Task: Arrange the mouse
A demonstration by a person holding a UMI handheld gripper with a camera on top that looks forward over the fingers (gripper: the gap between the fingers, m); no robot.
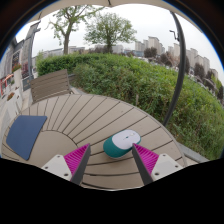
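Observation:
A teal and white mouse (121,143) lies on the round wooden slatted table (85,115), just ahead of my fingers and a little toward the right one. My gripper (111,158) is open, with its pink pads (76,158) spread wide apart and nothing between them. The mouse rests on the table and does not touch either finger. A dark blue mouse mat (25,134) lies on the table to the left, well beyond the left finger.
A wooden chair (48,86) stands behind the table on the left. A green hedge (150,85) runs behind the table, with trees and city buildings beyond. The table's curved edge (165,132) falls off close to the right of the mouse.

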